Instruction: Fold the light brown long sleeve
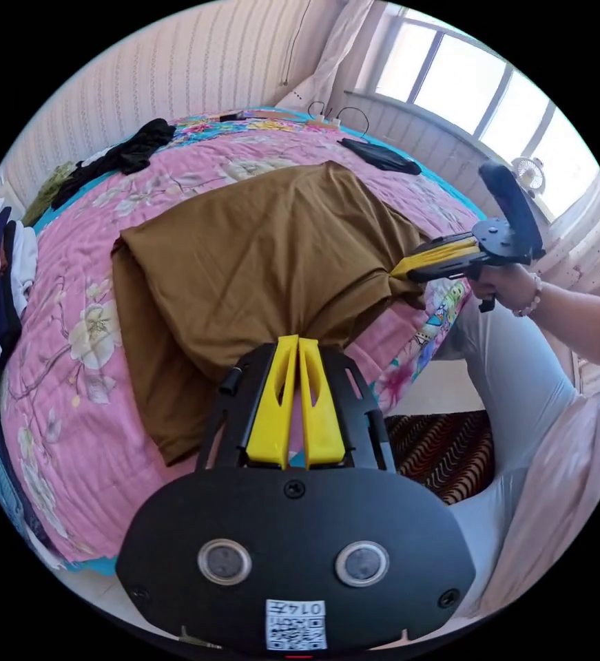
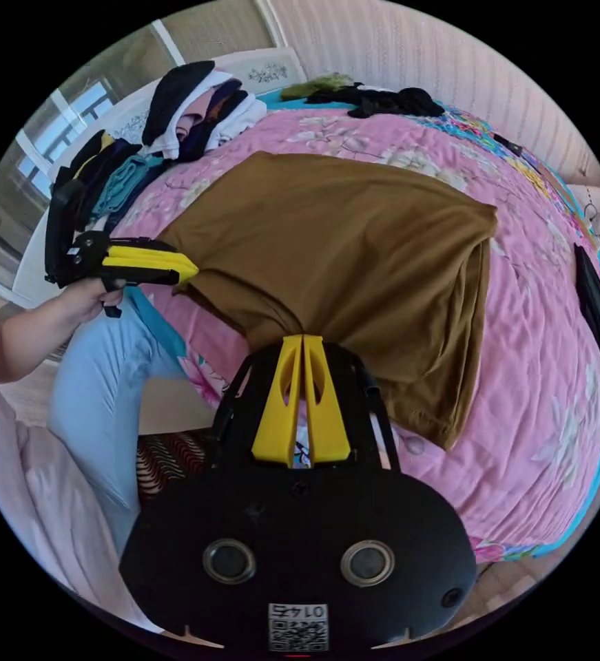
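soft brown long sleeve [image 1: 258, 255] hangs limp between both closed fingers, left gripper [image 1: 298, 342] and right gripper [image 2: 303, 341] each pinching a near-edge corner.

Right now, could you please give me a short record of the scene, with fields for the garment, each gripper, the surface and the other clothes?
garment: light brown long sleeve, partly folded, lying on the bed
left gripper: jaws shut on the near edge of the garment
right gripper: jaws shut on the same edge, further along
surface: pink floral bedspread
other clothes: stacked pile at one end of the bed, black garment near the wall
person: light trouser leg beside the bed
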Tool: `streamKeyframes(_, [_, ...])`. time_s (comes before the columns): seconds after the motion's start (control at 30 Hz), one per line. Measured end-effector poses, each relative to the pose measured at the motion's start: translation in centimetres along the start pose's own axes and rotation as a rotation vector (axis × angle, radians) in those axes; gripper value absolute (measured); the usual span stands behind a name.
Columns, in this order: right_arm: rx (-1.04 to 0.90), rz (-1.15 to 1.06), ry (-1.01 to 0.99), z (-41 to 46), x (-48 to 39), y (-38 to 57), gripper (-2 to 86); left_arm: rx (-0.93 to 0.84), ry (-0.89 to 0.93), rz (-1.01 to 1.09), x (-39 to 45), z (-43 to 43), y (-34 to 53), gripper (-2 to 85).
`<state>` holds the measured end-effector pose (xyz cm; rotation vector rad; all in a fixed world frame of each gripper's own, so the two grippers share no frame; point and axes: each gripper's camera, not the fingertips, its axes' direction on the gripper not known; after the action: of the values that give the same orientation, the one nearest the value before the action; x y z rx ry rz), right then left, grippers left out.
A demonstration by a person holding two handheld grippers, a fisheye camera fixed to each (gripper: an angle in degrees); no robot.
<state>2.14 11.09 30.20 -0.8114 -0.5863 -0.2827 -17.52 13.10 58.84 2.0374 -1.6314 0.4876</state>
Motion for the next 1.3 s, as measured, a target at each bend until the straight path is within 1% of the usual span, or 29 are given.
streamKeyframes(0.07, [0.069,0.049,-0.096,0.1,1.3,1.3,-0.3,-0.049,0.009,0.017,0.8,-0.2,-0.1,-1.0])
streamKeyframes(0.13, [0.046,0.042,-0.122,0.0,1.5,0.9,-0.3,-0.061,0.044,-0.009,1.1,-0.7,-0.3,-1.0])
streamKeyframes(0.2, [-0.009,-0.016,-0.108,-1.1,0.7,-0.2,-0.4,-0.026,0.054,-0.019,1.8,-2.0,-0.3,-1.0])
streamKeyframes(0.23, [-0.007,-0.066,-0.112,-2.4,-0.1,-0.9,-0.4,0.022,0.037,-0.003,2.8,-3.1,-0.2,-1.0])
streamKeyframes(0.33, [0.142,-0.157,-0.094,-5.5,-1.2,-3.7,-0.4,0.142,-0.017,0.037,6.1,-4.0,-0.5,-1.0])
streamKeyframes(0.4, [0.136,-0.206,-0.029,-5.0,-1.3,-7.5,-0.4,0.164,0.005,0.062,8.3,-2.7,-1.2,-1.0])
streamKeyframes(0.47, [0.105,-0.178,0.075,-2.5,-0.4,-13.0,-0.4,0.145,0.036,0.059,10.7,-0.1,-2.0,-1.0])
streamKeyframes(0.5, [0.083,-0.166,0.086,-1.6,-0.1,-14.3,-0.4,0.144,0.034,0.056,11.2,0.4,-2.1,-1.0])
streamKeyframes(0.53, [0.014,-0.145,0.12,0.5,0.5,-16.5,-0.4,0.137,0.004,0.042,12.2,1.7,-2.0,-1.0])
streamKeyframes(0.57, [-0.083,-0.125,0.161,3.5,1.2,-17.9,-0.4,0.073,-0.018,0.043,13.0,3.5,-1.8,-1.0])
streamKeyframes(0.6, [-0.156,-0.124,0.153,5.4,1.5,-18.2,-0.4,0.04,-0.026,0.039,13.4,4.4,-1.6,-1.0])
streamKeyframes(0.63, [-0.097,-0.079,0.125,6.2,2.2,-18.1,-0.4,0.108,-0.047,0.035,14.0,4.4,-0.9,-1.0])
streamKeyframes(0.7, [-0.123,-0.041,0.08,5.9,3.0,-18.2,-0.4,0.099,-0.041,0.04,14.8,4.4,-0.7,-1.0])
streamKeyframes(0.73, [-0.197,-0.038,0.052,5.4,3.2,-18.8,-0.4,0.09,-0.015,0.056,15.3,4.1,-0.8,-1.0])
streamKeyframes(0.77, [-0.245,-0.09,0.029,4.3,2.9,-19.4,-0.4,0.107,0.018,0.08,15.9,3.4,-0.8,-1.0])
streamKeyframes(0.8, [-0.231,-0.107,0.036,3.6,2.8,-19.5,-0.4,0.137,0.027,0.089,16.3,2.9,-0.7,-1.0])
streamKeyframes(0.83, [-0.162,-0.117,0.084,2.0,2.6,-19.9,-0.4,0.186,0.027,0.102,17.0,2.1,-0.5,-1.0])
streamKeyframes(0.87, [-0.124,-0.122,0.149,1.4,2.7,-20.4,-0.4,0.188,0.01,0.114,17.7,2.1,-0.6,-1.0])
streamKeyframes(0.9, [-0.128,-0.123,0.176,1.7,2.8,-20.8,-0.4,0.175,-0.001,0.114,18.0,2.5,-0.7,-1.0])
streamKeyframes(0.97, [-0.268,-0.103,0.191,5.6,4.3,-21.6,-0.4,0.074,-0.009,0.104,18.6,5.3,-0.5,-1.0])
streamKeyframes(1.0, [-0.262,-0.093,0.188,6.3,4.7,-21.4,-0.4,0.093,-0.002,0.089,18.7,5.5,-0.3,-1.0])
streamKeyframes(1.03, [-0.183,-0.071,0.174,5.8,5.3,-20.9,-0.3,0.115,0.016,0.069,18.8,5.4,-0.1,-0.9])
streamKeyframes(1.1, [-0.175,-0.025,0.11,4.4,6.5,-20.4,-0.3,0.094,0.029,0.085,19.4,5.1,-0.3,-0.9])
streamKeyframes(1.13, [-0.126,-0.007,0.04,2.5,7.4,-19.2,-0.2,0.12,0.019,0.12,20.2,4.3,-0.2,-0.8])
streamKeyframes(1.17, [-0.031,-0.001,-0.031,-0.2,8.3,-17.1,0.0,0.189,-0.007,0.152,21.0,3.3,0.0,-0.7])
streamKeyframes(1.2, [0.018,0.01,-0.045,-1.7,8.8,-15.7,0.1,0.225,-0.02,0.169,21.4,2.9,0.2,-0.6])
streamKeyframes(1.27, [0.143,0.068,-0.029,-6.6,10.7,-8.9,0.7,0.341,-0.058,0.211,23.0,2.0,0.4,0.4])
streamKeyframes(1.3, [0.156,0.092,-0.019,-7.6,11.2,-7.0,0.9,0.361,-0.064,0.212,23.3,1.9,0.3,1.8])
